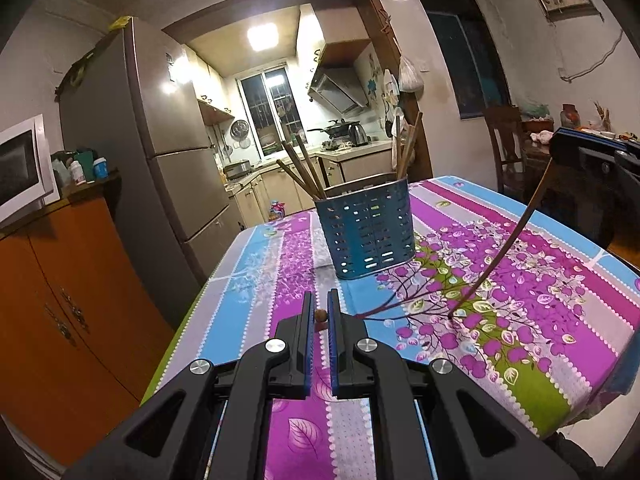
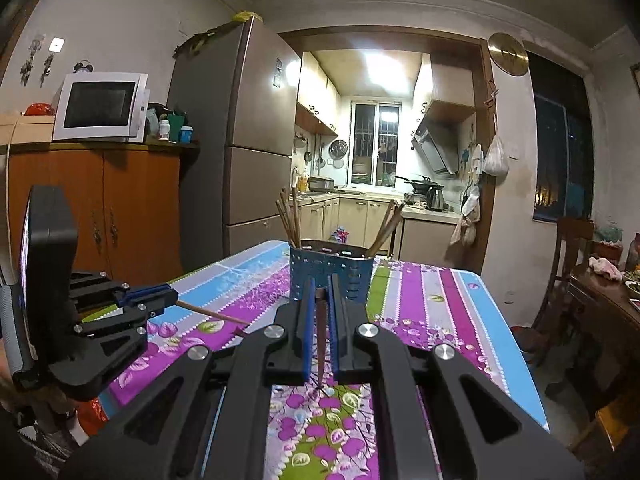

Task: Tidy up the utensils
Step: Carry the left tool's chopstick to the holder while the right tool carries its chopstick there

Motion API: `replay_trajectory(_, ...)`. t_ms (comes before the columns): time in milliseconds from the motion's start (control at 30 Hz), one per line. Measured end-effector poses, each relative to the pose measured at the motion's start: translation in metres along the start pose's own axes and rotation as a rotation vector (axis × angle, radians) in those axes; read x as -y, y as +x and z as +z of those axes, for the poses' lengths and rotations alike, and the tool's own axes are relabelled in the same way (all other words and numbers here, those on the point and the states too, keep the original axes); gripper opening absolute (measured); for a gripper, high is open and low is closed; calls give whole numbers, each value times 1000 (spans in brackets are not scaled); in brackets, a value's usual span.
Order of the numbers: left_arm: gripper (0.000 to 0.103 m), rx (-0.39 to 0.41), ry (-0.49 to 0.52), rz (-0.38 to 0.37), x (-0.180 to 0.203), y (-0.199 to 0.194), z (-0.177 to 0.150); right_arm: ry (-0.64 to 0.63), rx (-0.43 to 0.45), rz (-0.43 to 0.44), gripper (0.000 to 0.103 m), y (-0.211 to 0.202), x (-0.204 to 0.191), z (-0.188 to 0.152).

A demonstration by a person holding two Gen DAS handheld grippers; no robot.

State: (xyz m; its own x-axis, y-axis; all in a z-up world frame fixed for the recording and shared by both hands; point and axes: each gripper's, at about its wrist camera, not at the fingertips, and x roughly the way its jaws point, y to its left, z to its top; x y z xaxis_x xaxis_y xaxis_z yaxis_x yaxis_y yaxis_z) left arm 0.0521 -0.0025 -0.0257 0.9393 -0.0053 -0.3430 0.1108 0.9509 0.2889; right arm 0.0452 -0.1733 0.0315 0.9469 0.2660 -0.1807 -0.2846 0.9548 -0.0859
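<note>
Chopsticks pinched, one in each gripper: left gripper (image 1: 319,314), right gripper (image 2: 321,300). Blue perforated holder (image 1: 370,232) at twelve o'clock on surface (image 1: 520,300). Lift tips clear of rim, then lower upright.

The left gripper (image 1: 319,312) is black plastic with two flat fingers (image 1: 305,322) lined in blue ridged pads. Round silver screws sit on its arms. The right gripper (image 2: 321,300) looks the same.
</note>
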Motion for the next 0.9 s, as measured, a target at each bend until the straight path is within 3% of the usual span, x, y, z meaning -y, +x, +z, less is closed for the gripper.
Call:
replay_trajectory(533,7,16,15,15,-1,6,11,-5,-3,34,5,19,3,18)
replay_trajectory(700,7,64,28,12,-5,16,39,2,10,39,5,42,15,42)
replay_trajectory(900,7,108,-61,-83,-33,47,110,40,90,40,5,73,40,102)
